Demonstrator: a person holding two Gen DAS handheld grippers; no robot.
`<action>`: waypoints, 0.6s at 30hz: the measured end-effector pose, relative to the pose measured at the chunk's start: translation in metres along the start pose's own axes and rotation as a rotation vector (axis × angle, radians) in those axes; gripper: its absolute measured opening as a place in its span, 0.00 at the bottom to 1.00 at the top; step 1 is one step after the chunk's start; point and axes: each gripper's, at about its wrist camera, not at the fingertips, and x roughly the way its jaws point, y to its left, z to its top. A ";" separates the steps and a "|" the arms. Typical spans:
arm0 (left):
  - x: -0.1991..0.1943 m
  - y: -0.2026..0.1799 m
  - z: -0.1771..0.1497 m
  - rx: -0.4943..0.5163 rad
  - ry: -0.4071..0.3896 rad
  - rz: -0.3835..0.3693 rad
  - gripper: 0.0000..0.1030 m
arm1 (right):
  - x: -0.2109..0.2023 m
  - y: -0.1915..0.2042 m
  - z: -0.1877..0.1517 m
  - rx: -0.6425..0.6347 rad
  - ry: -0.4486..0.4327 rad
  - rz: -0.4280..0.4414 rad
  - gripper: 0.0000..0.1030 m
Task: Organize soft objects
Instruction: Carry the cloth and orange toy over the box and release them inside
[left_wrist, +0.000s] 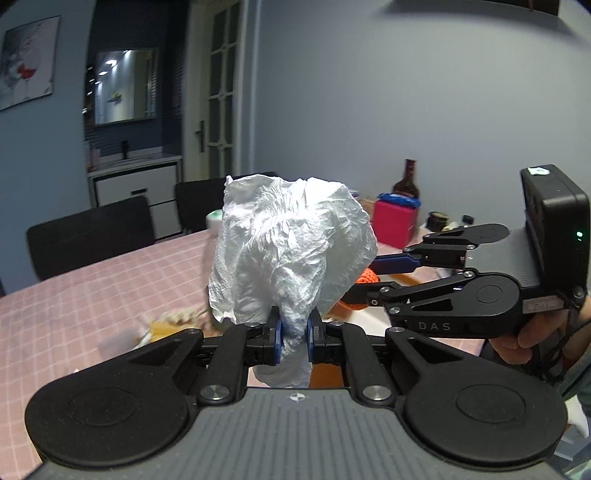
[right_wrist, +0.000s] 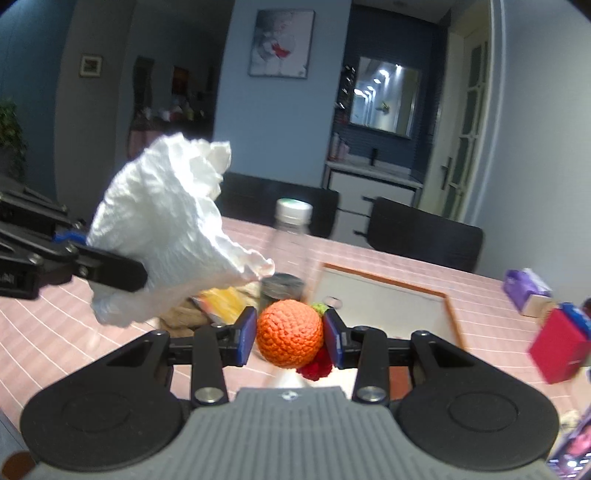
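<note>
Left wrist view: left gripper (left_wrist: 294, 334) is clamped on a crumpled white tissue wad (left_wrist: 288, 247), pads pinching its narrow lower neck; bulk of the wad flares up above the jaws, clear of the pink checked table (left_wrist: 74, 295). Right gripper (left_wrist: 356, 275) enters from the right side, orange yarn visible at its tips, a hand (left_wrist: 517, 339) on its grip.

Right wrist view: right gripper (right_wrist: 290, 338) is closed on an orange crochet ball (right_wrist: 289, 332), one pad on each side at approx. mid-height; green and red knit bits hang at its far side. Ball sits above the table, white tray (right_wrist: 384, 295) beyond it. Tissue wad shows at left, held aloft.

Handling, est.: both items very light, soft, compressible. Tissue tears easily & slips if pinched at a loose flap; grip at the bunched neck. Ball is springy, non-fragile; grip across its widest part
</note>
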 end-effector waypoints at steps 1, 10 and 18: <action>0.006 -0.006 0.004 0.014 0.000 -0.010 0.13 | -0.003 -0.008 0.001 -0.006 0.013 -0.014 0.38; 0.097 -0.034 0.030 0.066 0.116 -0.049 0.13 | 0.028 -0.091 -0.003 0.041 0.209 -0.116 0.38; 0.193 -0.035 0.026 0.106 0.366 0.005 0.13 | 0.086 -0.122 -0.029 0.011 0.355 -0.114 0.38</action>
